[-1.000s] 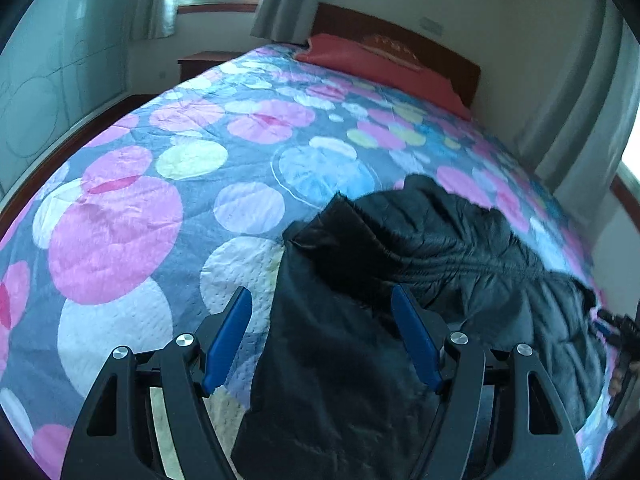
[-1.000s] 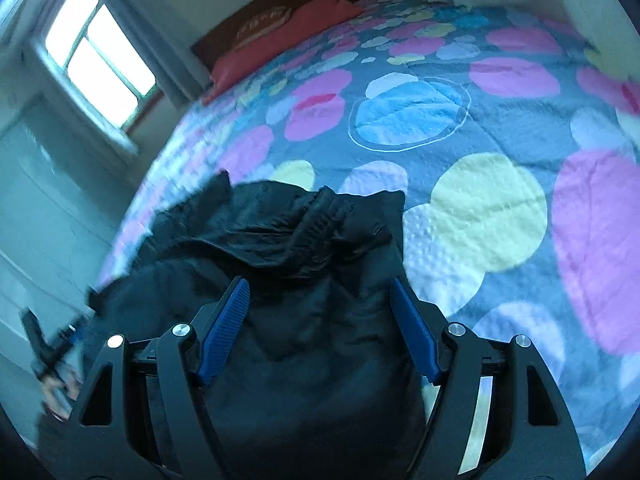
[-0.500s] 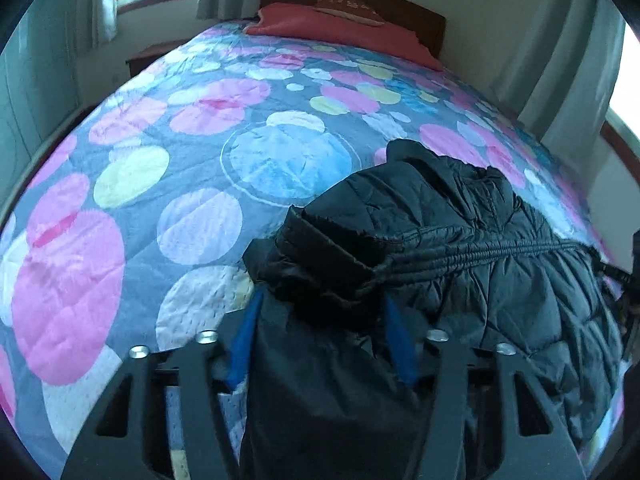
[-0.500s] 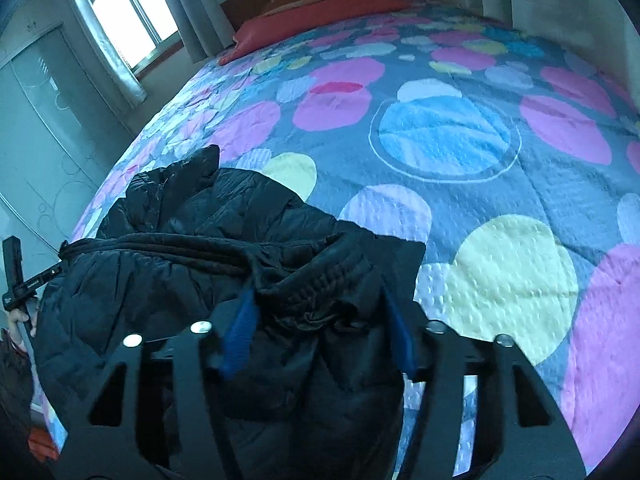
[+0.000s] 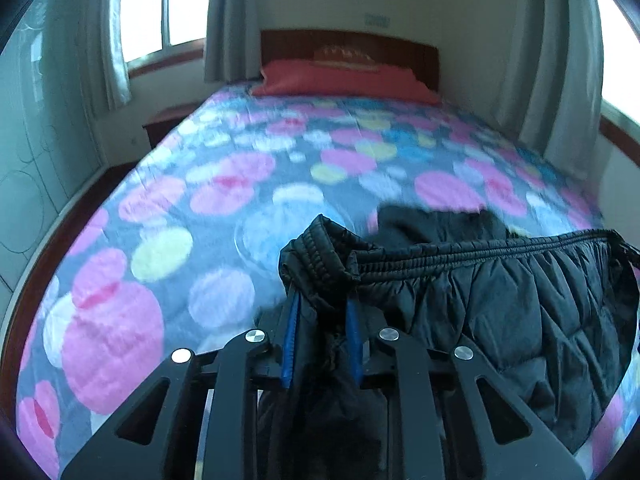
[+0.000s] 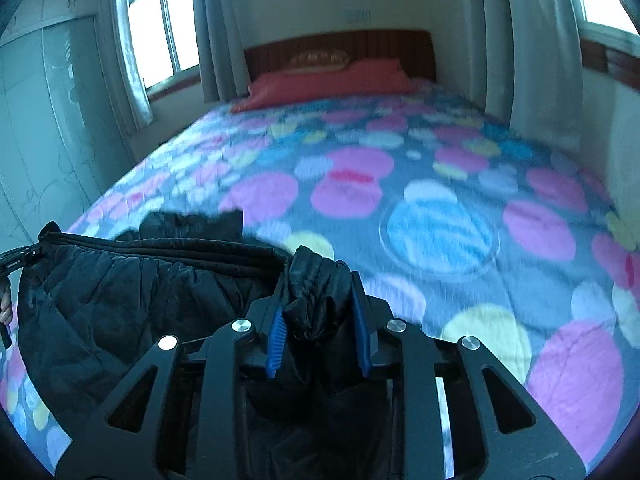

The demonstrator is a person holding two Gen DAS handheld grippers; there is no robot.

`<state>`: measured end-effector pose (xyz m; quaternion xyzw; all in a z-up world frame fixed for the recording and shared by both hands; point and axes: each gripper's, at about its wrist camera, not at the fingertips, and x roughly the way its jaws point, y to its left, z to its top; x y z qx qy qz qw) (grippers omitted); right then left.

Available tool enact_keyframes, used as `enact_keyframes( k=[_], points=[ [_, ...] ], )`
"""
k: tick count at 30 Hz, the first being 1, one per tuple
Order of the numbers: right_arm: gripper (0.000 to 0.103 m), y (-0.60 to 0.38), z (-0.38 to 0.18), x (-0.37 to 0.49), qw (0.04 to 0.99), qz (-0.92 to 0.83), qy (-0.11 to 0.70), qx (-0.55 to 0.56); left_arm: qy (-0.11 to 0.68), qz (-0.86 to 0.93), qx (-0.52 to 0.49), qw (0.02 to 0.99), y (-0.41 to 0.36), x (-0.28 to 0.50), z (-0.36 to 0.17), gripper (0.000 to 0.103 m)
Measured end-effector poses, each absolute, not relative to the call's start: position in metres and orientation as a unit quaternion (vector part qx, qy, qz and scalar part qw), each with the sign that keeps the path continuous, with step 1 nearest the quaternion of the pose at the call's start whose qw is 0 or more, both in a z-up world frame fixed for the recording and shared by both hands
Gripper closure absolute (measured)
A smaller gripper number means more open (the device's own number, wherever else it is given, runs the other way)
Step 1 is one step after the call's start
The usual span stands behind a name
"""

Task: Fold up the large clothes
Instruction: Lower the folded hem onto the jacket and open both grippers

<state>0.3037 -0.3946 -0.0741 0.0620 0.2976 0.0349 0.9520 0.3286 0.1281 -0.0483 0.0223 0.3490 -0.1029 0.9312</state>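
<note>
Bed (image 5: 240,208) fills most of both views, covered by a grey quilt (image 6: 440,200) with pink, blue and yellow circles. Red pillow (image 5: 344,80) at the far end against a dark wooden headboard (image 6: 340,46). Grey curtains (image 5: 230,20) hang on both sides of the room, with a bright window (image 6: 160,20) to the left.

Black quilted jacket (image 5: 500,312) is lifted at the near end of the bed, its elastic hem (image 5: 480,250) stretched taut between my two grippers. The rest of it hangs down and bunches onto the quilt behind.

My left gripper (image 5: 322,316) is nearly closed, its blue fingers (image 5: 290,336) pinching one bunched corner of the hem. My right gripper (image 6: 320,320) is nearly closed the same way on the other corner, blue fingers (image 6: 362,332) squeezing a wad of fabric between them.

In the right wrist view, my left gripper shows small at the far left edge, holding the other end of the hem.
</note>
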Motion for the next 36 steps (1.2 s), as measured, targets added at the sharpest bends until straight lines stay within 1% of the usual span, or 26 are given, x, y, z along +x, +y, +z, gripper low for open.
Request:
enact_keyframes(
  k=[4, 7, 12, 17, 23, 25, 26, 27, 28, 29, 31, 34, 36],
  points=[
    [0.076, -0.392, -0.064, 0.34, 0.955, 0.019, 0.289, 0.063, 0.34, -0.075, 0.021, 0.937, 0.119, 0.365, -0.039, 0.082],
    [0.076, -0.392, -0.072, 0.371, 0.951, 0.005, 0.301, 0.07, 0.345, -0.052, 0.023, 0.937, 0.111, 0.395, -0.045, 0.082],
    [0.076, -0.394, -0.114, 0.414, 0.932, -0.013, 0.354, 0.07, 0.371, -0.022, 0.047, 0.927, 0.097, 0.429, -0.076, 0.082],
    [0.074, -0.398, -0.152, 0.434, 0.915, -0.024, 0.396, 0.077, 0.391, -0.008, 0.078, 0.917, 0.087, 0.446, -0.108, 0.081],
    [0.067, -0.407, -0.18, 0.448, 0.895, -0.03, 0.43, 0.113, 0.405, 0.004, 0.089, 0.91, 0.083, 0.455, -0.142, 0.078],
    [0.065, -0.409, -0.181, 0.45, 0.892, -0.027, 0.433, 0.123, 0.405, 0.006, 0.089, 0.91, 0.083, 0.457, -0.148, 0.076],
    [0.065, -0.409, -0.181, 0.451, 0.892, -0.027, 0.435, 0.124, 0.41, 0.008, 0.088, 0.908, 0.082, 0.459, -0.15, 0.072],
    [0.064, -0.409, -0.18, 0.45, 0.891, -0.027, 0.435, 0.125, 0.416, 0.005, 0.084, 0.905, 0.083, 0.461, -0.151, 0.07],
    [0.062, -0.409, -0.179, 0.449, 0.89, -0.027, 0.437, 0.127, 0.417, 0.003, 0.075, 0.906, 0.086, 0.461, -0.149, 0.068],
    [0.06, -0.408, -0.176, 0.448, 0.89, -0.03, 0.438, 0.126, 0.418, 0.003, 0.063, 0.906, 0.092, 0.46, -0.145, 0.063],
    [0.047, -0.41, -0.169, 0.442, 0.891, -0.047, 0.435, 0.123, 0.421, 0.004, 0.043, 0.906, 0.101, 0.455, -0.139, 0.052],
    [0.045, -0.414, -0.149, 0.426, 0.898, -0.07, 0.415, 0.129, 0.415, 0.002, -0.003, 0.91, 0.124, 0.437, -0.12, 0.047],
    [0.045, -0.406, -0.132, 0.414, 0.906, -0.085, 0.394, 0.126, 0.397, 0.012, -0.014, 0.918, 0.132, 0.423, -0.104, 0.046]
  ],
)
